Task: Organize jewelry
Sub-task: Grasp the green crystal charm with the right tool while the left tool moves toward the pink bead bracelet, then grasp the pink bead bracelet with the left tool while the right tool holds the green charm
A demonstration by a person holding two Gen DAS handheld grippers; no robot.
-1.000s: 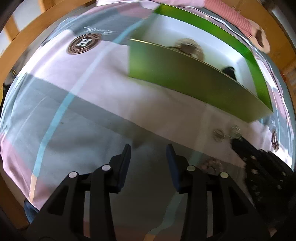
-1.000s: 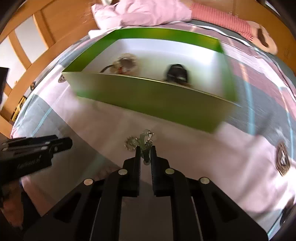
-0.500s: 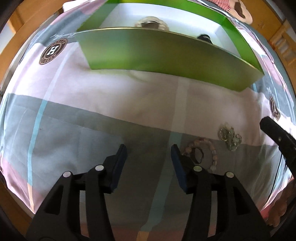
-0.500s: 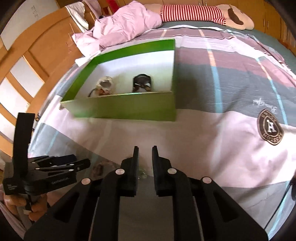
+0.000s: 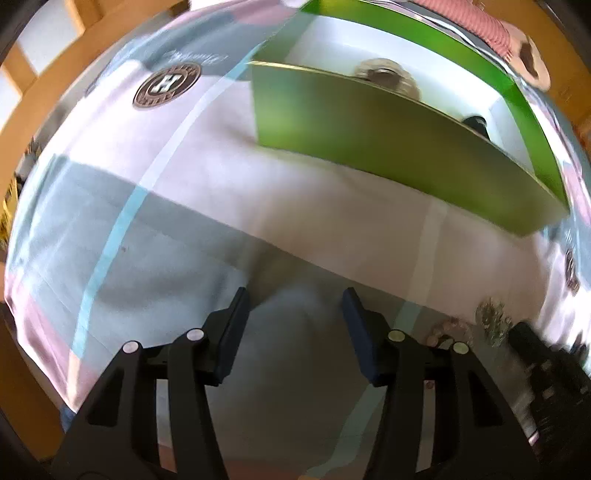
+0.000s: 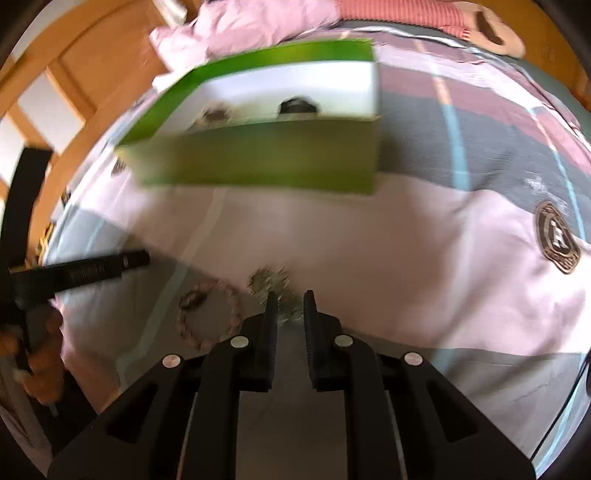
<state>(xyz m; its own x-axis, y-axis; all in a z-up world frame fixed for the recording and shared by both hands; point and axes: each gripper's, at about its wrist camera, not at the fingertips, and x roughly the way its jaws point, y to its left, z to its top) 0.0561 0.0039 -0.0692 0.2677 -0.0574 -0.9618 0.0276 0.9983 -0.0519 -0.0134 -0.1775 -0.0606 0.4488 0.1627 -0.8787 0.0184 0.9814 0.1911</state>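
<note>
Left gripper (image 5: 295, 306) points down at the bed, fingers (image 5: 232, 332) well apart, nothing between them, just grey bedspread (image 5: 155, 266) beneath. Over to the right gripper (image 6: 288, 306): its fingers (image 6: 271, 325) stand a narrow gap apart, and the silvery jewelry cluster (image 6: 273, 284) lies on the cover right at the tips; motion blur hides whether any strand is pinched, though the pads look clear of it. Just left of that cluster lies a pink bead bracelet (image 6: 210, 314), flat on the cover, with a small dark ring-shaped piece (image 6: 192, 298) inside its loop. In the left wrist view the same bracelet (image 5: 452, 328) and cluster (image 5: 493, 319) sit at lower right, beside the right gripper's black tip.

Beyond them stands the green box (image 6: 266, 162), white inside, holding a pale round piece (image 6: 216, 115) on the left and a dark piece (image 6: 297, 106) on the right, apart from each other.

The bedspread is patched in pink, grey and maroon with pale blue stripes. A wooden bed frame (image 6: 81, 74) runs along the left, and a rumpled pink blanket (image 6: 251, 26) and a red-striped soft toy (image 6: 443, 14) lie at the far end.

A round brown crest (image 5: 166, 84) on the fabric shows a large "H"; its ring lettering and the script above are too blurred to read.
</note>
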